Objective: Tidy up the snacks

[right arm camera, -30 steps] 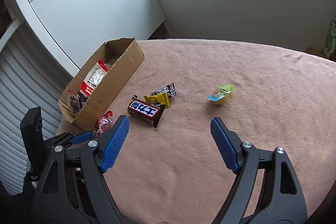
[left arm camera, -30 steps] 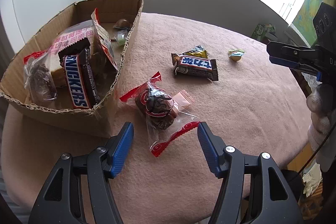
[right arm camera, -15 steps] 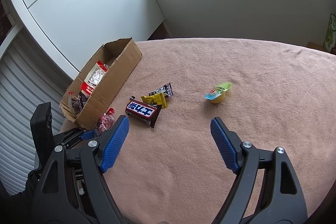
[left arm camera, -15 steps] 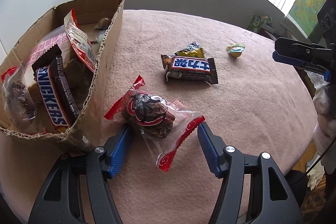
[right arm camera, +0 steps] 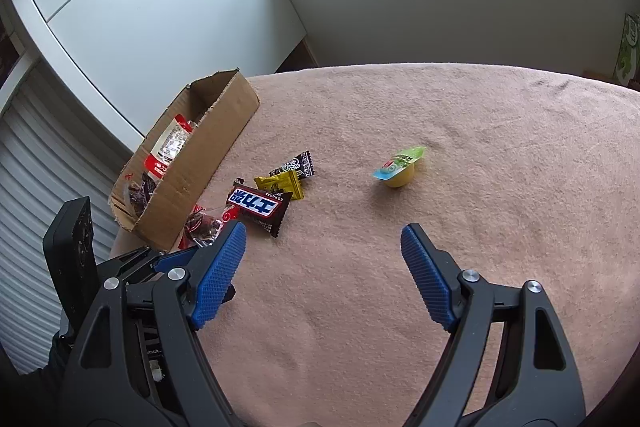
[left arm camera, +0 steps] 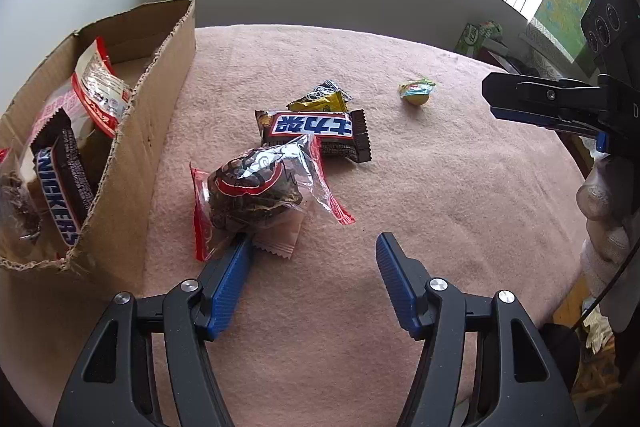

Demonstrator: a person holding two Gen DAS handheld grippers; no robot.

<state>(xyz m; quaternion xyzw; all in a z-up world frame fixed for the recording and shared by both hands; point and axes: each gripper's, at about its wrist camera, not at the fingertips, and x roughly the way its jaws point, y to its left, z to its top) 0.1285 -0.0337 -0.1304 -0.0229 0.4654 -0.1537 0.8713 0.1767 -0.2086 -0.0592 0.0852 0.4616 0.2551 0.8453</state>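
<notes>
Since the earlier frame the left gripper had slid in low along the cloth; the clear-wrapped chocolate cake, then centred between the jaws, now sat off toward the left jaw, the wrapper's lower edge touching that jaw's tip. Left jaws spread wide, holding nothing. Right gripper also spread wide and empty, hovering over bare tablecloth, barely shifted.

Cake packet lay just beside the cardboard box, outside it, resting partly on a small pink sachet. Beyond the jaws: a brown Snickers bar, then a yellow packet. Jelly cup stood ahead of the right jaws, apart from the rest.

Judgement: packet light, its film slick and crinkly, the cake inside soft and crushable. Best taken across the bulging middle with gentle closure; the red crimped ends would likely slip or fold. Jaws needed re-centring first, and the sachet underneath might drag along.
</notes>
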